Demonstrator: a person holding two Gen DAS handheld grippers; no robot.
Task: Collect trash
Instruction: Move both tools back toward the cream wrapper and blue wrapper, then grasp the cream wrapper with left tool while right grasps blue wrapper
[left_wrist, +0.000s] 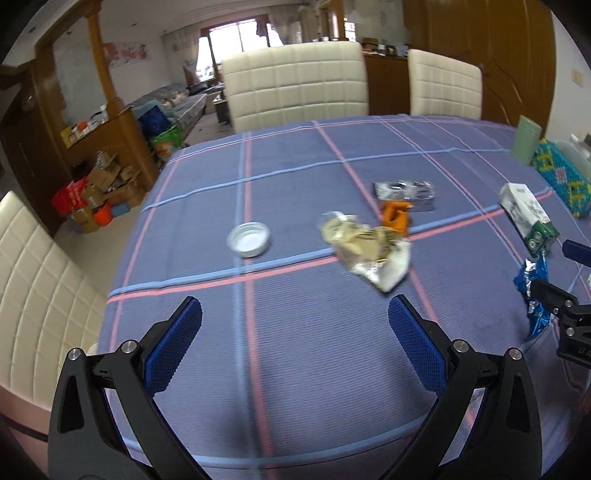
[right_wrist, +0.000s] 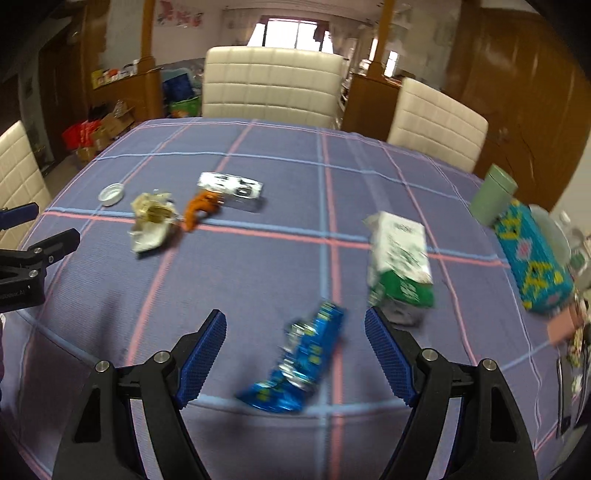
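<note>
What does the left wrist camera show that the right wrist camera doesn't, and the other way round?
Only the left wrist view shows the left gripper head-on, jaws open and empty. Only the right wrist view shows the right gripper head-on, open above the blue wrapper, plus a pink item at the table edge. Both show the bottle cap, crumpled clear wrapper, orange wrapper, milk carton and green cup.

No text readable, green-and-white carton (right_wrist: 400, 258) ahead-right of the right jaws with print too blurred to read, blue wrapper (right_wrist: 299, 362) between the jaws with illegible yellow marks, faint unreadable lettering on the left gripper (right_wrist: 22, 221) body
</note>
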